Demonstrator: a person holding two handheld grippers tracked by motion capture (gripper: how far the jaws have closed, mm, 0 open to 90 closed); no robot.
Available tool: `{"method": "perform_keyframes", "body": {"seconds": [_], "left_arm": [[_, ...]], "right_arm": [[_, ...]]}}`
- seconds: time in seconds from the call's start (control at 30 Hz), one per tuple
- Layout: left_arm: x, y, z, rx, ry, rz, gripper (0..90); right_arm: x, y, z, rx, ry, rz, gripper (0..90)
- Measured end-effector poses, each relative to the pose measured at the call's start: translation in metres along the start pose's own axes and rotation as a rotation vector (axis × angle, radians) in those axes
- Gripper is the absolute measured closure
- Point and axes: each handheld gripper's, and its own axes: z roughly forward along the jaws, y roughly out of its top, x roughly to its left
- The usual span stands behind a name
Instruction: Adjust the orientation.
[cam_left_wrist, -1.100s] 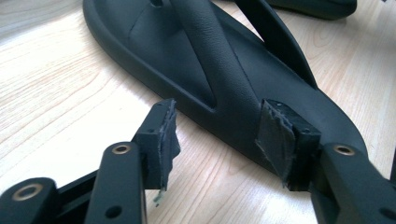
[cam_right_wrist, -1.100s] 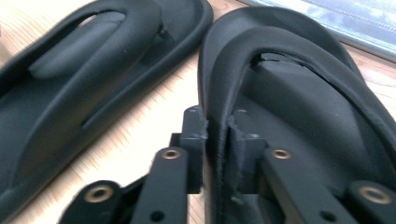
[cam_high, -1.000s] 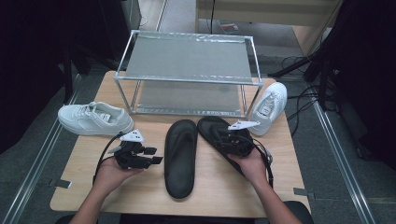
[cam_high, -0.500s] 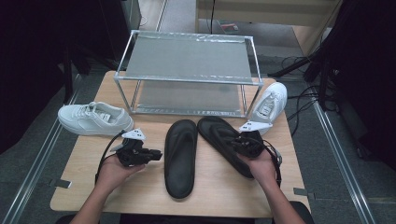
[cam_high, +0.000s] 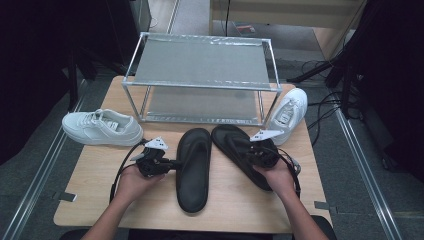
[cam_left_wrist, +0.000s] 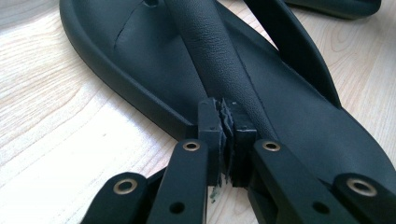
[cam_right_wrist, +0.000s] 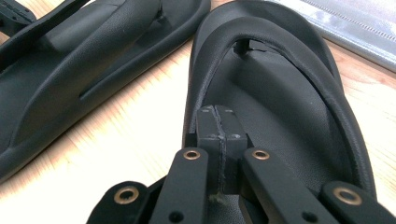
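While each tool (cam_high: 176, 163) pinches a strap, left flip-flop (cam_high: 193, 170) lies lengthwise, toe toward rack (cam_high: 200, 55).

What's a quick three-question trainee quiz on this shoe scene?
1. Where is the left sneaker? A: on the rack. B: at the table's left edge. C: between the flip-flops.
2. True or false: the rack's shelves hold shoes.
3. Left gripper and right gripper: are the jaws open or shut?

Key: 1 B. 2 false. 3 shut.
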Motion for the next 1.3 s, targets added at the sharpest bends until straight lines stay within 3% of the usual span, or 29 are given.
{"method": "perform_keyframes", "body": {"seconds": [0.37, 0.4, 0.57, 0.8, 1.1, 1.3], "left_arm": [[-0.001, 0.000, 0.001, -0.001, -0.016, -0.014, 89.8], [-0.002, 0.000, 0.002, 0.007, -0.038, -0.011, 89.8], [-0.011, 0.002, 0.006, 0.015, -0.043, 0.021, 89.4], [-0.017, 0.003, 0.010, 0.012, -0.057, 0.024, 88.6], [-0.028, 0.005, 0.017, 0.011, -0.077, 0.050, 88.5], [-0.033, 0.010, 0.025, 0.023, -0.114, 0.070, 87.9]], "right_arm": [[0.004, 0.002, 0.002, -0.010, 0.044, 0.008, 90.0], [0.004, 0.002, 0.003, -0.010, 0.047, 0.008, 90.0], [0.008, 0.003, 0.005, -0.008, 0.067, 0.007, 90.0], [0.012, 0.004, 0.008, -0.008, 0.096, 0.011, 90.0], [0.012, 0.003, 0.009, -0.010, 0.105, 0.030, 90.0], [0.012, 0.001, 0.008, -0.023, 0.101, 0.050, 90.0]]}}
